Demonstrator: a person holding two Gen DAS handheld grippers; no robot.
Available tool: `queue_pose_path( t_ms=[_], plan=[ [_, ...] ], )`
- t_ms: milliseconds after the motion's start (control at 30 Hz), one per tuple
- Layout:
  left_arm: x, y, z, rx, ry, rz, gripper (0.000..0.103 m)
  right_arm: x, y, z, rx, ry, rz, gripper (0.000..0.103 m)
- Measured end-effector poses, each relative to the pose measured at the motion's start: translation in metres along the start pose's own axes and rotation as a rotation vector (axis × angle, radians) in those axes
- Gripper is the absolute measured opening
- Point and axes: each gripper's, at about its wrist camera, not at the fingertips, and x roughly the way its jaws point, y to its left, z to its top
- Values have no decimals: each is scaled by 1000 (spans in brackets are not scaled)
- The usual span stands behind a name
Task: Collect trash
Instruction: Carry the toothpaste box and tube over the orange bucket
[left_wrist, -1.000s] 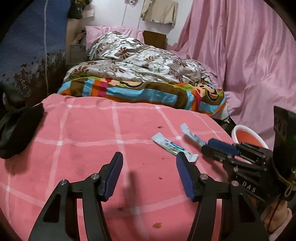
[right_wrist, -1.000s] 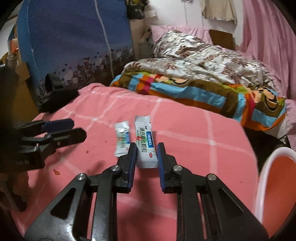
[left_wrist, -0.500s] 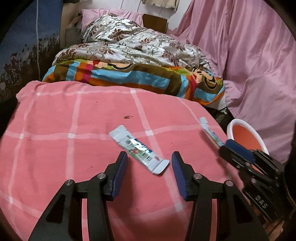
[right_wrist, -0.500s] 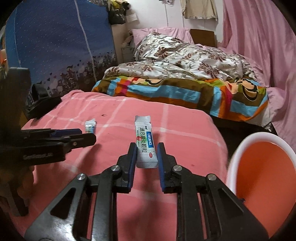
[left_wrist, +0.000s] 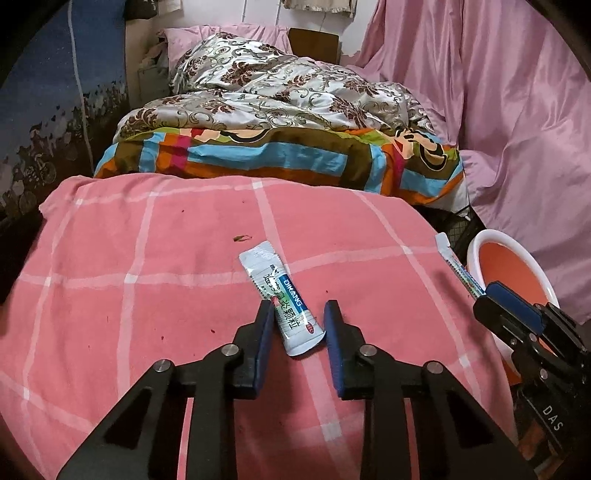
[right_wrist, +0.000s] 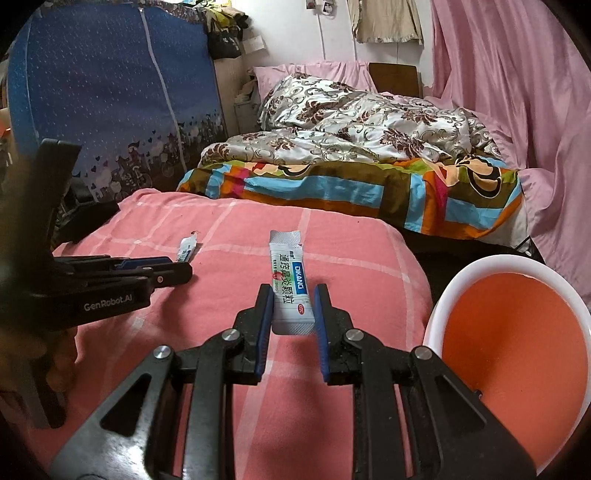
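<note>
Fingers of the left gripper (left_wrist: 297, 328) stood part-open on either side of a sachet (left_wrist: 280, 295) that lay flat on the pink checked cloth (left_wrist: 147, 258). The pads had not yet met the sachet's edges, and nothing was held on that side. Fingers of the right gripper (right_wrist: 293, 308) were closed on a second sachet (right_wrist: 288, 284), pinching its lower part by both long edges. Its upper part stood free beyond the fingertips, above the cloth. The orange bin (right_wrist: 517, 354) with the white rim stood just beside the right edge of the cloth, near the right gripper and off to its right.

Faults judged possible from this position:

- Left side: the sachet was thin and lay flat. Closing the pads above its edges would likely slide over it or push it along the cloth. Closing too low could pinch a fold of cloth together with the sachet.
- Left side: the sachet lay at a slant between the pads. An uneven squeeze could turn it and flick it out of reach.
- Right side: the hold was on the edges of a smooth packet. A quick swing toward the bin could let it slip, or a release short of the rim could drop it outside
</note>
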Motion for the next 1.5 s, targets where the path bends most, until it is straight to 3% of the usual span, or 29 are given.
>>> queue_pose_path(
  t_ms=[200, 400, 533, 667, 867, 1167, 1500],
  plan=[
    [-21, -8, -2, -25, -67, -79, 22, -19, -2, -1, 10, -71, -9, 29],
    [-60, -34, 3, 30, -232, -125, 22, -64, -8, -1, 18, -266, -61, 29],
    [-90, -57, 4, 98, -371, -156, 22, -95, -18, -3, 32, -406, -86, 29],
    [-119, -87, 1, 190, -506, -174, 22, -124, -24, -11, 26, -519, -165, 29],
    [-143, -128, -10, 304, -624, -233, 22, -160, -36, -24, 35, -624, -279, 29],
    [-145, -178, -30, 477, -695, -289, 22, -190, -67, -39, 84, -660, -372, 29],
    [-118, -220, -36, 544, -616, -355, 22, -192, -106, -52, 168, -586, -412, 29]
  ],
)
